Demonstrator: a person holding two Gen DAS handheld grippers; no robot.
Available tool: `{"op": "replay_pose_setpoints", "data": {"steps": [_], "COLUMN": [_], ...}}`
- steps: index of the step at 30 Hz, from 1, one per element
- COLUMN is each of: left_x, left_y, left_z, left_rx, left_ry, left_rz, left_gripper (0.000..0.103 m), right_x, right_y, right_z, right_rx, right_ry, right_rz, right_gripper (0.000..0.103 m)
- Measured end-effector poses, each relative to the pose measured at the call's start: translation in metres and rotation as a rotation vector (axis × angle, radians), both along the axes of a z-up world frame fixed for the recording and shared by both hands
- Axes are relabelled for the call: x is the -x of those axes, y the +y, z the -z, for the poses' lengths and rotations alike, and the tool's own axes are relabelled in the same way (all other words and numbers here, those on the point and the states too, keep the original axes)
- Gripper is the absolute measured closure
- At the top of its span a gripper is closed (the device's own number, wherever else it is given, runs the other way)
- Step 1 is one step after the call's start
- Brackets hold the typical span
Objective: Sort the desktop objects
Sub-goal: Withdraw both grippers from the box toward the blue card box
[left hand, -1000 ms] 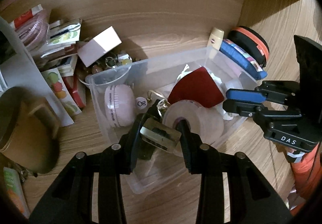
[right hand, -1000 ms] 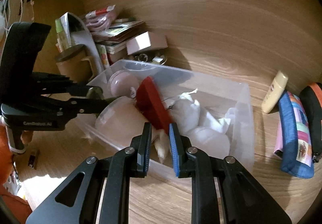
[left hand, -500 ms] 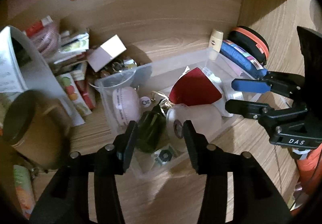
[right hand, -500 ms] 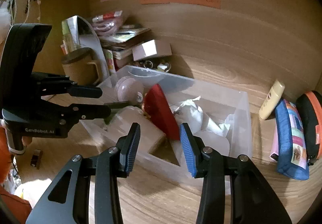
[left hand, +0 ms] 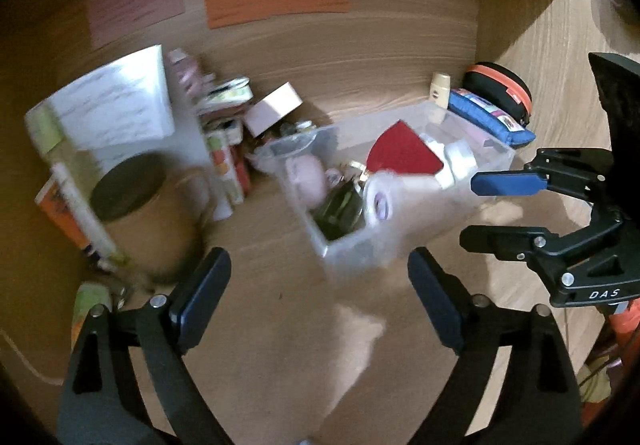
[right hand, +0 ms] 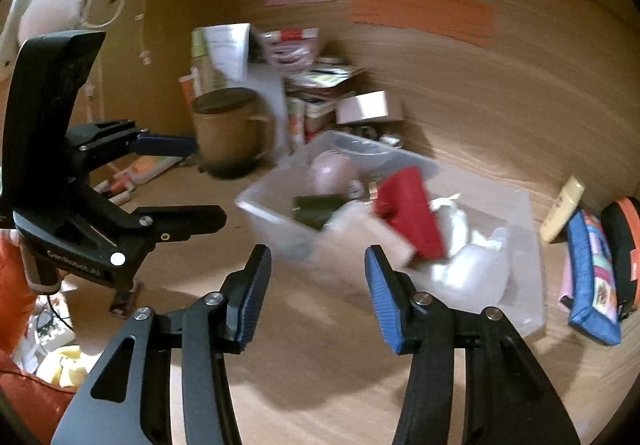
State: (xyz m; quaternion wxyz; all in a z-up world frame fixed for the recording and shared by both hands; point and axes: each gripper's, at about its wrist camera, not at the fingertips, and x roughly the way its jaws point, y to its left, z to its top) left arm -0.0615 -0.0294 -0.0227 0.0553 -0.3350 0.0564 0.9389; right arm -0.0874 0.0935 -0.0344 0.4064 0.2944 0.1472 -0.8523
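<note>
Grippers had both drawn back from bin [left hand: 400, 181]: left gripper [left hand: 320, 297] and right gripper [right hand: 318, 285] gaped wide, empty. Block released a second ago, now somewhere inside bin; next item due.

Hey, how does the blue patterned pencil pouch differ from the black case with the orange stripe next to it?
The blue patterned pencil pouch is long, flat and soft, with colourful panels; the black case with the orange stripe is rounded, bulkier and plain but for that stripe. The pouch lies nearer the clear plastic bin; the case sits beyond it. Both rest side by side on the wooden desk, outside the bin, and neither gripper is near them.
</note>
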Motion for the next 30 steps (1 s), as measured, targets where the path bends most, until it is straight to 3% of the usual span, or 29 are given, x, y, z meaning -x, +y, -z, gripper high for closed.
{"op": "replay_pose_setpoints", "data": {"steps": [9, 17, 23, 27, 30], "left_x": [-0.069, -0.117, -0.133, -0.135, -0.131], "left_y": [-0.038, -0.056, -0.067, -0.082, -0.09], "left_z": [0.041, 0.06, 0.069, 0.074, 0.076], "left_rx": [-0.008, -0.066, -0.081, -0.144, -0.195], "left_ry": [-0.103, -0.103, -0.086, -0.091, -0.102], "left_rz": [-0.091, -0.113, -0.131, -0.152, -0.155], "left_gripper": [0.011, 0.011, 0.011, 0.012, 0.02], "right_x": [-0.045, -0.086, -0.101, -0.109, -0.114], "right_y": [-0.037, -0.075, -0.098, -0.105, -0.112], "right_z": [0.032, 0.053, 0.068, 0.071, 0.075], "right_rx": [-0.007, -0.043, -0.11, -0.139, -0.176], "right_ry": [-0.081, -0.124, -0.122, -0.111, -0.097], "right_rz": [-0.097, -0.234, -0.278, -0.299, -0.302], "right_gripper": [0.058, 0.058, 0.058, 0.058, 0.059]}}
